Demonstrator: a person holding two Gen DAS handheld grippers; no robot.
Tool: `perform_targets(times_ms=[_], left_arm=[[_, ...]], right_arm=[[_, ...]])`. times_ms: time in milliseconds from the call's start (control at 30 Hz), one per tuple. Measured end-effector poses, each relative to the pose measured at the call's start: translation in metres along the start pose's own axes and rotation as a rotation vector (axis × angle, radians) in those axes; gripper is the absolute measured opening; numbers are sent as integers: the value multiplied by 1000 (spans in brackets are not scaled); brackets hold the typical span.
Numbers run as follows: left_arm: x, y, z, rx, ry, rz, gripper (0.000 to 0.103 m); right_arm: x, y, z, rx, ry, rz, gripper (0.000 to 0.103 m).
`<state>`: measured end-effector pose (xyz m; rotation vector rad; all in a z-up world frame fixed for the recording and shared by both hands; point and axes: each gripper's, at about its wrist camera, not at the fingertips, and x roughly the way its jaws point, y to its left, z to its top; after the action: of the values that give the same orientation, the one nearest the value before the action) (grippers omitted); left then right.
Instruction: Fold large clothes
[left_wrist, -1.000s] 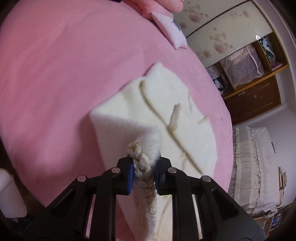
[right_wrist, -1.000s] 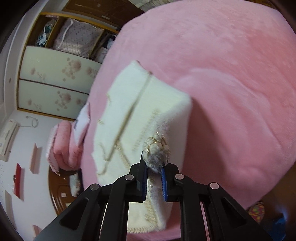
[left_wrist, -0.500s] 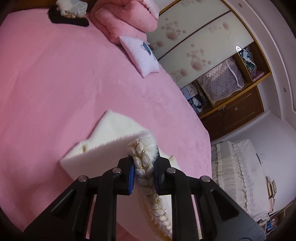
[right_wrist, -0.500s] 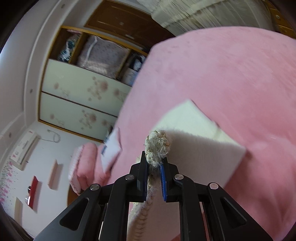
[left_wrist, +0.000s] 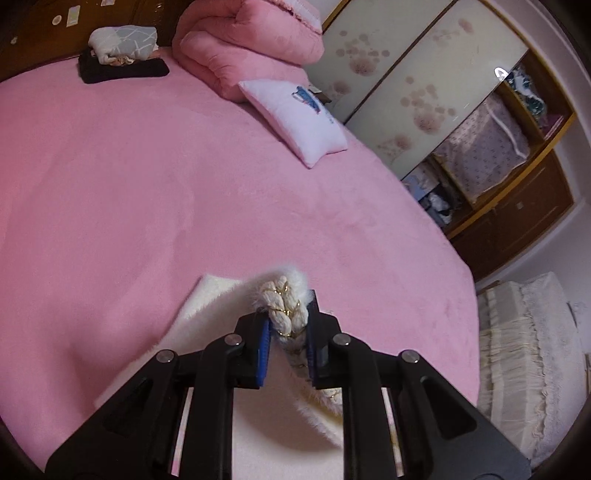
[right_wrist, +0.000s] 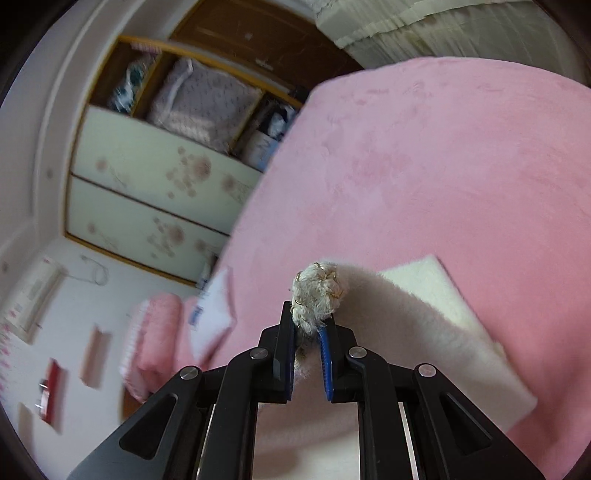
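- Left wrist view: the left hand-held gripper pinches the braided trim of the white garment, its blue pads pressed on the braid from both sides.
- A second ago the garment filled the middle of this frame, spread on the pink bed. Now only a strip shows at lower centre, just left of the jaws, and the held edge has travelled over the rest of it.
- I judge this to be a fold in mid-swing: the lifted hem is being carried across the body of the garment and has not yet been laid down.
- Only this view shows the far side of the bed: a white pillow at upper centre, a rolled pink quilt above it, and a grey bundle on a dark cloth at upper left. All lie well apart from the garment.
- Right wrist view: the right hand-held gripper is likewise closed on the braid, a knot of it bulging above the jaws.
- The same change shows here: the garment has shrunk from a broad panel to a wedge at lower right.
- This view alone shows the doubled layers, the lifted fleece arching over a flat lower corner that rests on the bed.
- It is blurred at the left, where the wardrobe stands.
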<state>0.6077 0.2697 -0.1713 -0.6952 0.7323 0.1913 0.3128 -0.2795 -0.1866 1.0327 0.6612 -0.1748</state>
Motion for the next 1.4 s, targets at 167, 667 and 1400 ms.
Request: perform_targets(times_ms=[167,667,1400], left_arm=[[75,0,-6,-1,48,118,13],[105,-50,-78,446,279,116,60],[87,-7,-277,418,724,81,13]], right_arm=[[64,10,11,-33,15,-101,13],[111,42,-29,-357,76,-229,43],[137,5,-249,-488,698,-22,1]])
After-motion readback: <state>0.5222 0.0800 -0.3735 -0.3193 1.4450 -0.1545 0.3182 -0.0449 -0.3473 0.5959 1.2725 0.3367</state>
